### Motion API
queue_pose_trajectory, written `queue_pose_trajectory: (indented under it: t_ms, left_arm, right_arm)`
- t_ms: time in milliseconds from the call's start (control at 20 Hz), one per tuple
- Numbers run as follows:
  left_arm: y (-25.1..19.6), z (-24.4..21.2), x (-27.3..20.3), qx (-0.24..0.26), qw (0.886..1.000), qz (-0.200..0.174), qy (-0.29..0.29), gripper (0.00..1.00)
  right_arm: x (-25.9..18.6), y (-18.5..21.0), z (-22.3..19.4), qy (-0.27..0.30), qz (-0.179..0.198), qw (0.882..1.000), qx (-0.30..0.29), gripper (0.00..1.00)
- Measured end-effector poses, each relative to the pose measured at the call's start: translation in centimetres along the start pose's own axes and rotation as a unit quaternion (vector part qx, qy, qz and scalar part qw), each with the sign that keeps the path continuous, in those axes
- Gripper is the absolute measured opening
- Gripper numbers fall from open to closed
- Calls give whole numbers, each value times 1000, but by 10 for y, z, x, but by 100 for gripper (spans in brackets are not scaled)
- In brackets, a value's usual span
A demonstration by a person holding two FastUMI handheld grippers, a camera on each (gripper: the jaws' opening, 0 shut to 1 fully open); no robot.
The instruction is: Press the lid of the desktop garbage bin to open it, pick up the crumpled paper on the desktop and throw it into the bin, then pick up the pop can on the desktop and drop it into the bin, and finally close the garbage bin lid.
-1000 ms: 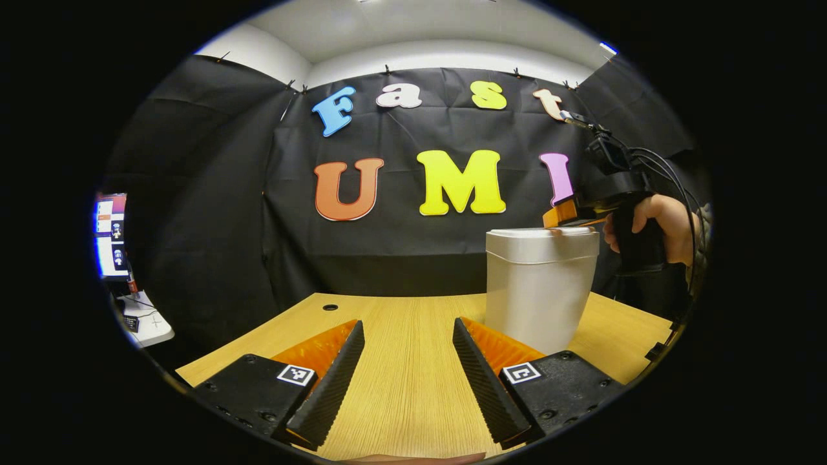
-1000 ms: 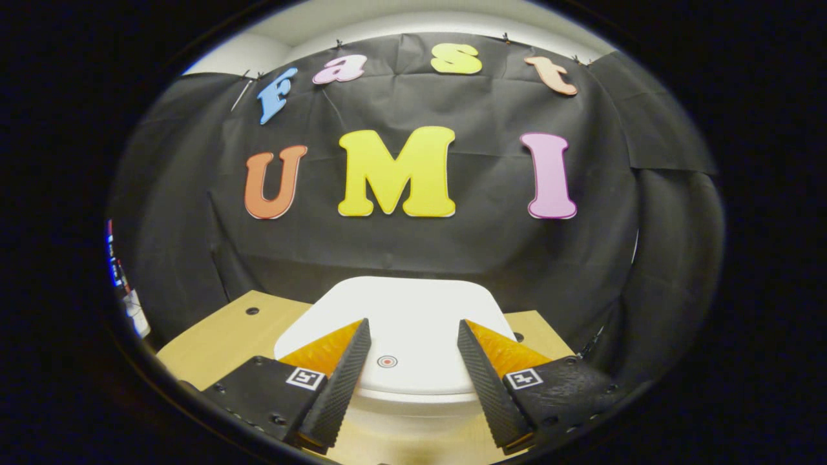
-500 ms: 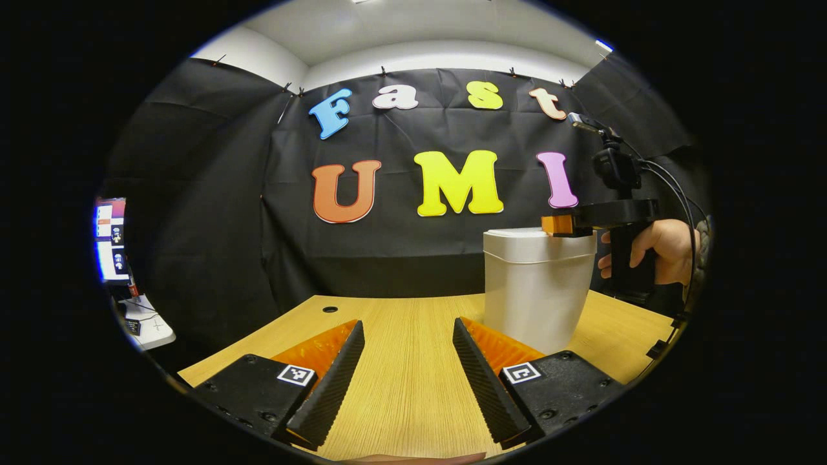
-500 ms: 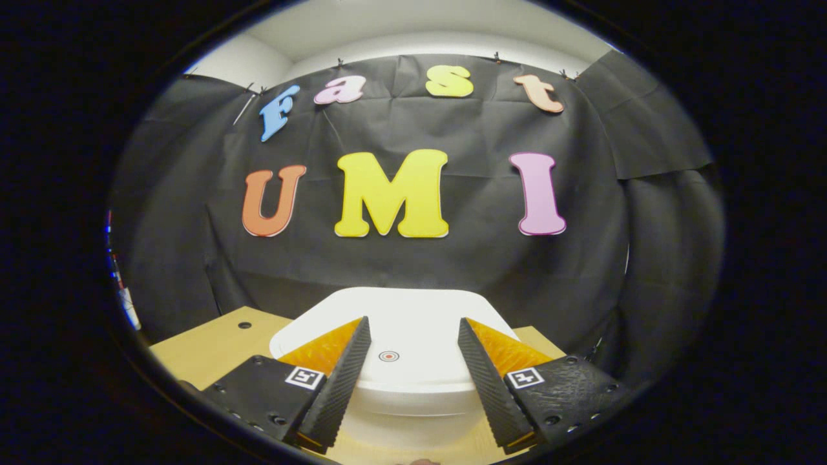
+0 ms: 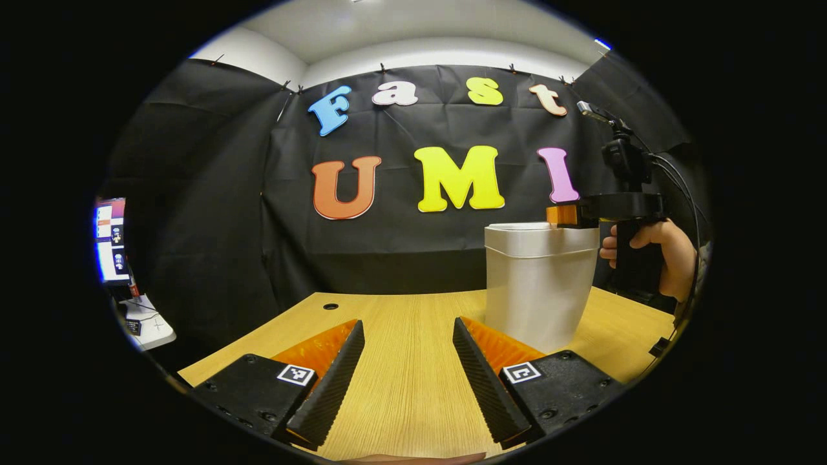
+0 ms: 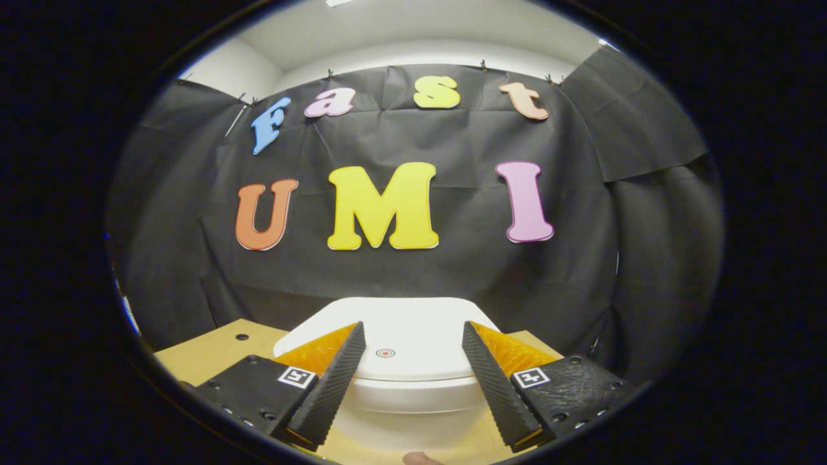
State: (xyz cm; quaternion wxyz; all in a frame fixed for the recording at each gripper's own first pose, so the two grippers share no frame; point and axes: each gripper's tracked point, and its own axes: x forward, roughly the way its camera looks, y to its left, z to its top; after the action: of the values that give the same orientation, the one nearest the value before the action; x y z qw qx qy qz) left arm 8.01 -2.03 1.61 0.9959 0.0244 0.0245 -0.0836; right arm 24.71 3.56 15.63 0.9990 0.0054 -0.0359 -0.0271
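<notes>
The garbage bin (image 5: 539, 284) stands upright on the wooden counter (image 5: 400, 374) — a white, slightly tapered tub, narrower at its base. Its lid (image 6: 394, 339) is closed and flat, white with rounded corners — a small red ring mark (image 6: 386, 352) sits near the front edge.

The right gripper (image 6: 411, 336) has its fingers apart above the white lid (image 6: 413, 323) of the bin (image 6: 407, 413), which stands on the wooden table (image 6: 207, 352).

1. The left gripper view looks low across the desk (image 5: 400, 387) toward the wall, bin (image 5: 539, 284) ahead-right.
2. The right gripper view sits close above the bin lid (image 6: 394, 339), facing that wall.
3. Both share bin, desk and wall.
</notes>
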Motion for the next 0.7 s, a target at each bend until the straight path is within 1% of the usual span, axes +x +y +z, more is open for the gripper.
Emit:
queue_pose_trajectory:
  t_ms: [250,500,700]
  left_arm:
    - [-1,2,-1,2,1000,-2,-5,90]
    - [0,0,0,-2,1000,-4,-1,90]
    - [0,0,0,-3,1000,-2,1,90]
  right_arm:
    - [-3,-2,3,19,-2,1000,7,94]
    - [-5,-3,9,22,2,1000,19,93]
    - [-1,-2,-11,48,1,999,-2,95]
